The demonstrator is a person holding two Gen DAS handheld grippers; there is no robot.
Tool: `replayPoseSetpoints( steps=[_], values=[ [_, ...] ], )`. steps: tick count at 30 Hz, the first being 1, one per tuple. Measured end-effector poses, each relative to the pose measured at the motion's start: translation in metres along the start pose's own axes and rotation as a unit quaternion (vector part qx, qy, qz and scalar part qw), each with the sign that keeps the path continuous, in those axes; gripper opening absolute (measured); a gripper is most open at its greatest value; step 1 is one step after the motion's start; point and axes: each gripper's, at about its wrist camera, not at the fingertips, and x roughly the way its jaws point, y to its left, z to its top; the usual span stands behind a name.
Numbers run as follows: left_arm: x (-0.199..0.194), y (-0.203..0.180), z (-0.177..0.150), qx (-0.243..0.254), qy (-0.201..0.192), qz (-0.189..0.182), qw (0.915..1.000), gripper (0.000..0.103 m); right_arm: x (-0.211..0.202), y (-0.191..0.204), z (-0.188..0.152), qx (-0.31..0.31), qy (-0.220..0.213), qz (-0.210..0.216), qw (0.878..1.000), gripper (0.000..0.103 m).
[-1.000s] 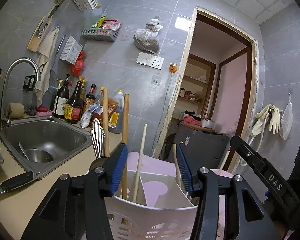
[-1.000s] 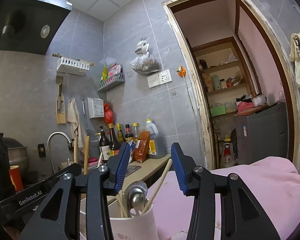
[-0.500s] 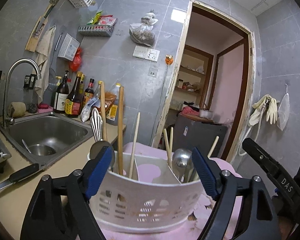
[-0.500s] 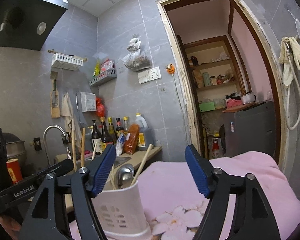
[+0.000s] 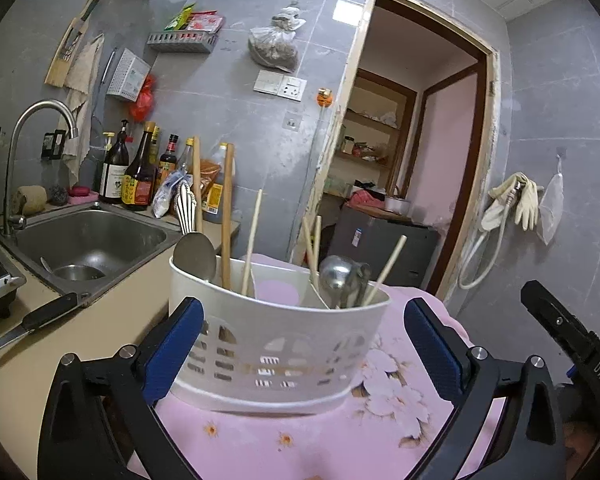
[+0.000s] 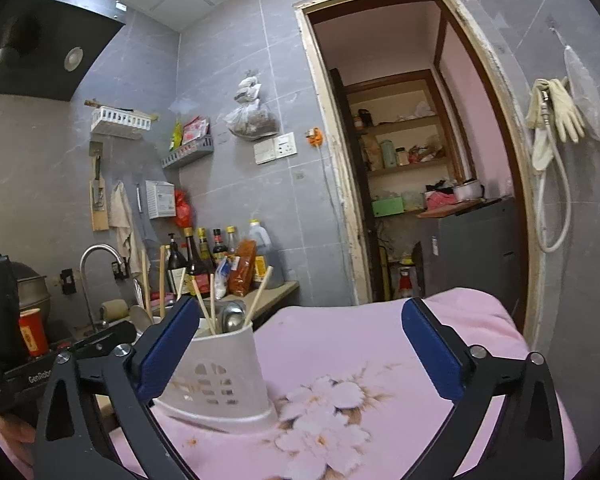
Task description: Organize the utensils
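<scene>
We have both tongs, left tongs (image 5: pixel 304 344) and right tongs (image 6: pixel 296 350), with jaws just opened wide and gripping nothing. The white caddy (image 5: pixel 276 344) stands upright on the pink cloth (image 5: pixel 384 400), its spoons (image 5: pixel 336 276) and chopsticks (image 5: pixel 252 236) sorted into compartments. We judge the release step complete. A knife (image 5: pixel 40 316) lies at 9 o'clock on the table; we would approach it next.

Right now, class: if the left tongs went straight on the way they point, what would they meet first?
Most likely the white utensil caddy, standing on the pink cloth between the open left tongs; its front wall lies closest ahead, though depth is uncertain.
</scene>
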Motion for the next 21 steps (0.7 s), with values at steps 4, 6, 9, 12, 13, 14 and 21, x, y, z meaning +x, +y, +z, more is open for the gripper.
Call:
replayPoseSetpoints(
  steps=[4,6,9,12,13,14,21],
  values=[
    [-0.013,-0.011,-0.004,0.013,0.002,-0.003,0.9999,0.099,-0.019,-0.005,0.000,-0.002,0.005,-0.016,1.000,0.103],
    [-0.017,-0.015,-0.007,0.020,0.007,-0.004,0.9998,0.099,-0.029,-0.006,0.000,-0.004,0.009,-0.024,1.000,0.103],
    [-0.024,-0.022,-0.011,0.031,0.015,0.001,0.9994,0.099,-0.042,-0.008,0.000,-0.007,0.016,-0.032,0.999,0.103],
    [-0.030,-0.028,-0.016,0.038,0.023,0.003,0.9990,0.099,-0.056,-0.008,0.000,-0.013,0.018,-0.040,0.999,0.103],
    [-0.033,-0.030,-0.017,0.041,0.025,0.003,0.9988,0.099,-0.059,-0.009,-0.001,-0.014,0.019,-0.041,0.999,0.103],
    [-0.034,-0.031,-0.017,0.043,0.026,0.003,0.9987,0.099,-0.063,-0.008,-0.001,-0.016,0.020,-0.041,0.999,0.103],
    [-0.051,-0.041,-0.024,0.057,0.024,0.008,0.9980,0.099,-0.085,-0.003,-0.003,-0.026,0.023,-0.054,0.998,0.103]
  ],
)
